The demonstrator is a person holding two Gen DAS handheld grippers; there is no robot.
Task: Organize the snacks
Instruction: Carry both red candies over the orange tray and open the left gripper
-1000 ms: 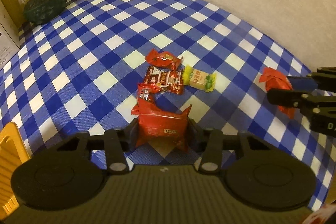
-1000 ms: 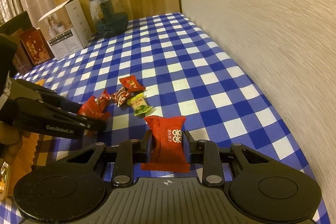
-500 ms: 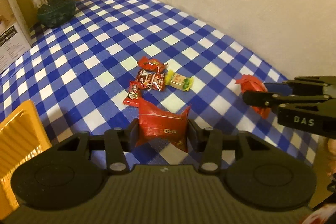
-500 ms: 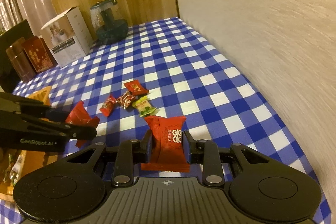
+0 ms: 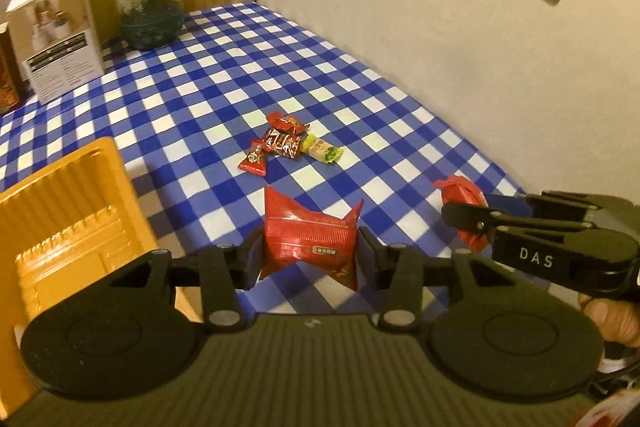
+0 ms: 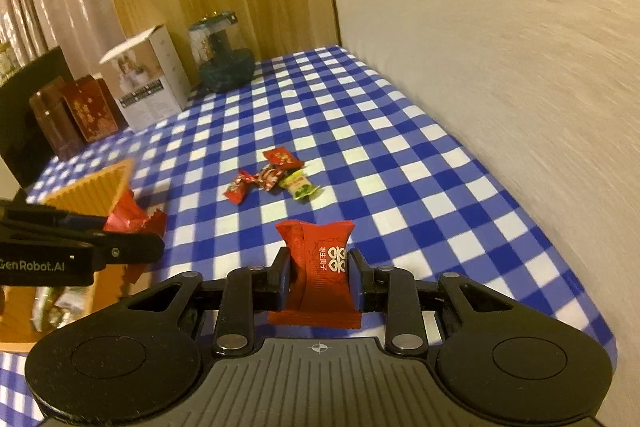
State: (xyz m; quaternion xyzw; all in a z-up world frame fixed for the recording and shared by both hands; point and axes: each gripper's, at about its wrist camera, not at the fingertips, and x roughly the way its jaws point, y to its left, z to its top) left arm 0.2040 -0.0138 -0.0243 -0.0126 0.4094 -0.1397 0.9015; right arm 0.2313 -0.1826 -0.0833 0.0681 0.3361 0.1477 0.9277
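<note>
Left wrist: left gripper (image 5: 310,251) clamps red packet (image 5: 310,241) | right gripper (image 6: 319,277) clamps red candy (image 6: 320,267)

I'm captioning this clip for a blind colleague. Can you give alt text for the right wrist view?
The right gripper holds a red snack packet above a blue checked tablecloth. Four small candies lie ahead; at left, the left gripper carries a red wrapper beside an orange tray.

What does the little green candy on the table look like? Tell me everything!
The green candy is a small pillow-shaped sweet in a shiny yellow-green wrapper with crimped, twisted ends and a paler printed patch in the middle. It lies flat on the blue-and-white checked tablecloth, at the right end of a little cluster, with its end against or nearly against a red candy. No gripper touches it. The print is too small to read.
</note>
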